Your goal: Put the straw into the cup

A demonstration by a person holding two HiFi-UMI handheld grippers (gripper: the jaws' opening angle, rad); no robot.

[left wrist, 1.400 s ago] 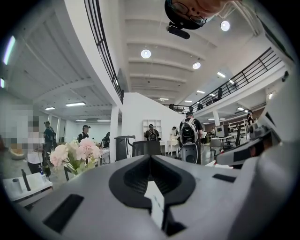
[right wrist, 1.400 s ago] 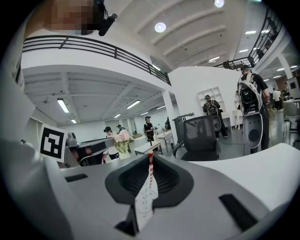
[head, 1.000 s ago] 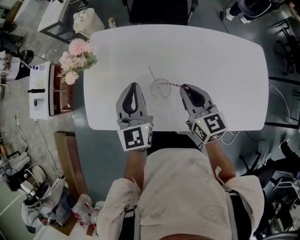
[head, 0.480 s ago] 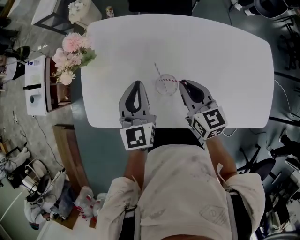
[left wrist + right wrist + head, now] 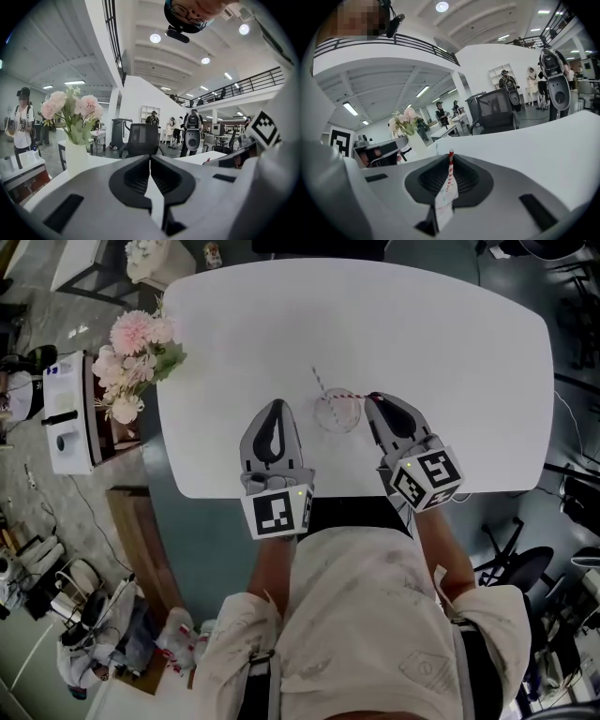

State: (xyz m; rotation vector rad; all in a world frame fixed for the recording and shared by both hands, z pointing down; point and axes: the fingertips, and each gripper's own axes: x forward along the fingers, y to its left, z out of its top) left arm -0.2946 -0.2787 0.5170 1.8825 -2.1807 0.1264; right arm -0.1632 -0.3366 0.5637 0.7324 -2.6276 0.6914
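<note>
Right claw [image 5: 451, 158] clenched on one thin red-and-white striped straw [image 5: 449, 177], whose free end crosses the mouth of one clear round cup [image 5: 337, 416] in the head view. Left claw [image 5: 150, 158] closed and empty, just beside the cup. Both grey moulded claws hang over one smooth, white, round-cornered surface [image 5: 441, 334]; pink flowers [image 5: 131, 343] at its left edge.

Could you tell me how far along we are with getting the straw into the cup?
Done: the striped straw is off the table, with the right gripper shut on it. In hand: in the head view the straw reaches across the far rim of the clear cup, not clearly standing inside. Left: tip it in and let go. The left gripper is shut and empty beside the cup.
</note>
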